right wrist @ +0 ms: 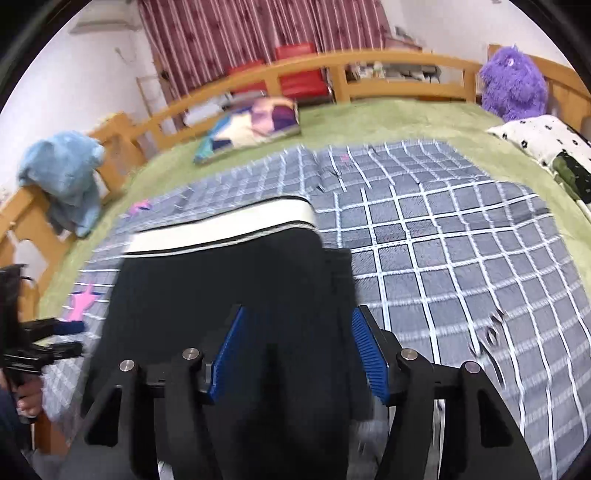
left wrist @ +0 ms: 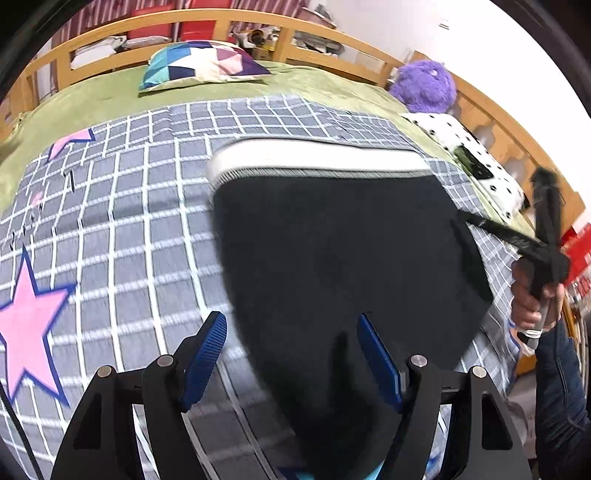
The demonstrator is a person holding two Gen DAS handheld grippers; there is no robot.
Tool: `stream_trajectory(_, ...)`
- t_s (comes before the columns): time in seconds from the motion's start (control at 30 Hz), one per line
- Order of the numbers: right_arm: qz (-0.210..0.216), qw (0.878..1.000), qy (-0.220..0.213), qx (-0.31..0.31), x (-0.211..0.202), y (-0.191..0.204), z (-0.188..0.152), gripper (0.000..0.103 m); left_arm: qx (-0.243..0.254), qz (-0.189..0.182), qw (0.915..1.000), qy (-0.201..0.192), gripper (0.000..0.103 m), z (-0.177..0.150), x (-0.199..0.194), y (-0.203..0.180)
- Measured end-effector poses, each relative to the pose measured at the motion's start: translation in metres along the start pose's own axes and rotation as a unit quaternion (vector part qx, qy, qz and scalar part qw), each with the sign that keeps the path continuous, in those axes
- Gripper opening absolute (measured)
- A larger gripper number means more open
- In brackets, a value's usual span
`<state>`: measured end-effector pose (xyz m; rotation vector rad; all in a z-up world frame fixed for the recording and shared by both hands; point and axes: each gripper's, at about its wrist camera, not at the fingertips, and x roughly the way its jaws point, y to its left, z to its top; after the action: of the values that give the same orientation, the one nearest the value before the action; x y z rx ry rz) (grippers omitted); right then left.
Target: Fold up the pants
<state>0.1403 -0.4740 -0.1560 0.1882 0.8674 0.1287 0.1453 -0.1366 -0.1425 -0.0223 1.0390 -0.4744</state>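
Black pants (left wrist: pixel 343 251) with a white waistband (left wrist: pixel 317 158) lie on a grey checked blanket (left wrist: pixel 129 229), waistband at the far end. My left gripper (left wrist: pixel 291 332) is open above the pants' near left edge; nothing is between its blue pads (left wrist: pixel 207 354). My right gripper (right wrist: pixel 299 332) is open over the near part of the pants (right wrist: pixel 229 288), pads (right wrist: pixel 365 347) wide apart and empty. The right gripper also shows at the right edge of the left wrist view (left wrist: pixel 546 236), held in a hand. The left gripper shows at the left edge of the right wrist view (right wrist: pixel 33 343).
The blanket lies on a green bed cover (left wrist: pixel 303 81) inside a wooden bed rail (left wrist: pixel 207 18). A patterned pillow (left wrist: pixel 203 62), a purple plush toy (left wrist: pixel 424 85), a spotted white pillow (left wrist: pixel 469 147) and a blue plush toy (right wrist: pixel 66 173) sit around the bed's edges.
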Motion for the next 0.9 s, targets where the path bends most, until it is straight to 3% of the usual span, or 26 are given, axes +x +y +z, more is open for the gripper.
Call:
stream_trajectory(0.03,-0.015,1.0,0.024,0.002,0.02,-0.003,0.003,0.041,-0.002,0.006,1.0,-0.003,0.071,0.006,0.004,0.006)
stream_trajectory(0.07,0.003,0.999,0.038,0.003,0.034,-0.005,0.003,0.014,-0.003,0.009,0.9999,-0.004,0.071,0.009,0.007,0.007)
stream_trajectory(0.1,0.011,0.999,0.038,0.001,0.039,-0.008,0.001,0.009,-0.006,0.011,0.9999,-0.004,0.071,0.011,0.011,0.01)
stream_trajectory(0.13,-0.001,1.0,0.009,-0.025,0.03,-0.003,0.001,0.009,-0.01,0.01,0.9999,-0.005,0.071,0.013,0.014,0.013)
stream_trajectory(0.2,0.018,0.999,-0.019,-0.022,0.014,-0.008,0.002,0.008,-0.02,0.0,0.9998,-0.01,0.071,0.016,0.02,0.017)
stream_trajectory(0.27,0.017,1.0,-0.006,-0.003,0.016,-0.025,-0.001,0.008,-0.032,-0.013,0.9994,-0.006,0.071,0.019,0.029,0.018)
stream_trajectory(0.37,0.021,1.0,0.02,0.003,0.032,-0.037,-0.013,0.017,-0.054,-0.042,0.9976,0.007,0.071,0.021,0.048,0.017)
stream_trajectory(0.4,0.026,0.999,0.021,0.018,0.029,-0.041,-0.01,0.037,-0.059,-0.047,0.9971,0.015,0.072,0.02,0.055,0.016)
stream_trajectory(0.47,0.051,0.996,0.051,0.053,0.024,-0.054,-0.004,0.064,-0.067,-0.064,0.9952,0.031,0.075,0.015,0.069,0.017)
stream_trajectory(0.53,0.083,0.992,0.048,0.087,0.022,-0.065,-0.008,0.064,-0.082,-0.081,0.9928,0.032,0.079,0.009,0.08,0.022)
stream_trajectory(0.63,0.116,0.985,0.099,0.086,0.045,-0.06,-0.019,0.064,-0.099,-0.103,0.9896,0.015,0.08,0.007,0.086,0.026)
stream_trajectory(0.67,0.122,0.983,0.102,0.09,0.051,-0.058,-0.021,0.07,-0.1,-0.107,0.9891,0.014,0.077,0.009,0.088,0.025)
stream_trajectory(0.73,0.135,0.979,0.107,0.108,0.066,-0.06,-0.02,0.07,-0.106,-0.112,0.9879,0.013,0.059,0.012,0.092,0.024)
stream_trajectory(0.77,0.136,0.98,0.104,0.104,0.067,-0.058,-0.02,0.058,-0.106,-0.112,0.988,0.011,0.04,0.013,0.091,0.025)
stream_trajectory(0.8,0.138,0.981,0.099,0.097,0.064,-0.055,-0.019,0.05,-0.1,-0.114,0.9884,0.005,0.029,0.016,0.087,0.025)
stream_trajectory(0.83,0.13,0.983,0.091,0.091,0.054,-0.05,-0.019,0.045,-0.094,-0.123,0.988,-0.001,0.026,0.019,0.079,0.026)
stream_trajectory(0.9,0.129,0.984,0.065,0.108,0.033,-0.045,-0.011,0.025,-0.096,-0.16,0.9824,-0.005,0.022,0.028,0.062,0.032)
